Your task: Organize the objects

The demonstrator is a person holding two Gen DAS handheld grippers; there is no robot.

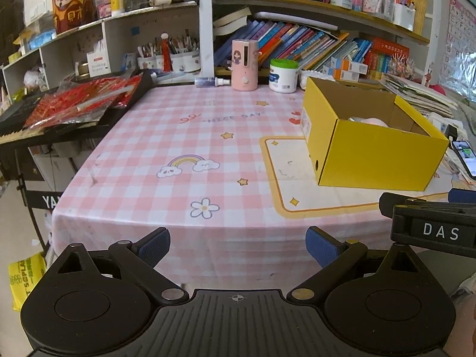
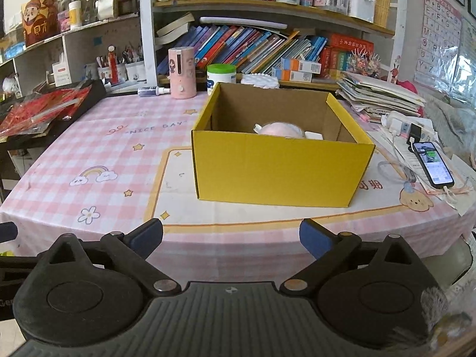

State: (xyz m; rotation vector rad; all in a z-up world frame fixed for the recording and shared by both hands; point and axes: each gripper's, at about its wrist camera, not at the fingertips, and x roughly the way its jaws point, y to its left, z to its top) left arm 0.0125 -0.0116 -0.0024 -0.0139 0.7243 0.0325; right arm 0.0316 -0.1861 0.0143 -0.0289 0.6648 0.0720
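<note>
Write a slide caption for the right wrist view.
Open right tool hovers at the table edge facing a yellow box already holding a pale pink item.

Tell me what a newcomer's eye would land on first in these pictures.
First the bright yellow box, open-topped, on the pink checked tablecloth, with something pale pink lying inside. Next the crammed bookshelf behind the table, and the two open, empty grippers, left gripper and right gripper, at the near edge.
</note>
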